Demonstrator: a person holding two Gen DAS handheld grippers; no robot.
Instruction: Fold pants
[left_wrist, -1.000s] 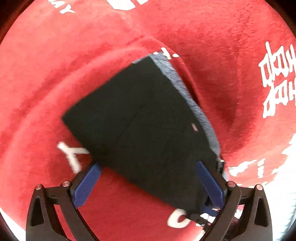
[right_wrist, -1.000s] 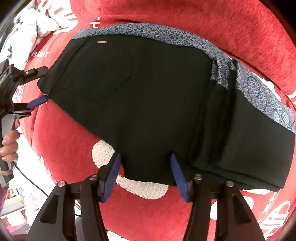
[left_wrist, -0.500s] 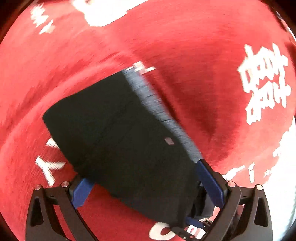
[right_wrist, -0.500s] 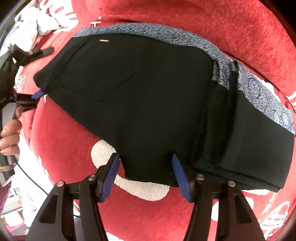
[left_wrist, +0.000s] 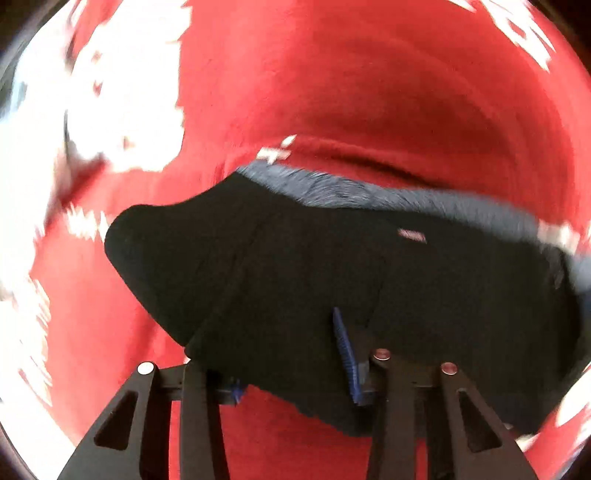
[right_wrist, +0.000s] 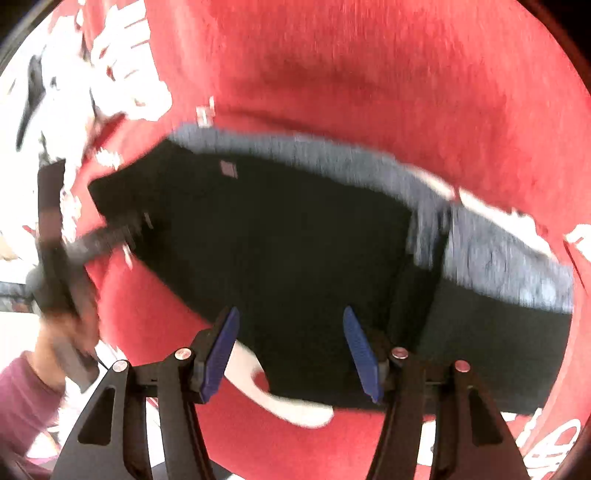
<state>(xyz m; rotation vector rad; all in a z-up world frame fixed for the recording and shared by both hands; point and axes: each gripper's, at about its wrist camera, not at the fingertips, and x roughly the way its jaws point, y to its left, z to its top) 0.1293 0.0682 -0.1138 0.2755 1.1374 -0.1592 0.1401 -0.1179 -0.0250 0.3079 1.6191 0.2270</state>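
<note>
**Inspector:** Blue-padded jaws first. Left gripper (left_wrist: 291, 354)?

**Assistant:** Black cloth of the pants (left_wrist: 332, 280) lies draped over and between its jaws, hiding the left pad. Whether they are clenched on the fabric I cannot tell; the frame is blurred.

**Inspector:** Right gripper (right_wrist: 291, 350)?

**Assistant:** Released. Its jaws stand spread, straddling the near edge of the pants without pinching it, in my judgement so they can take a fresh hold for the next fold.

**Inspector:** Position of the garment?

**Assistant:** Folded lengthwise on the red blanket (right_wrist: 369, 92), grey waistband (right_wrist: 332, 158) along the far side, a doubled section stacked at the right end. The surface beneath is soft and cushioned, so I would call it no counter.
</note>
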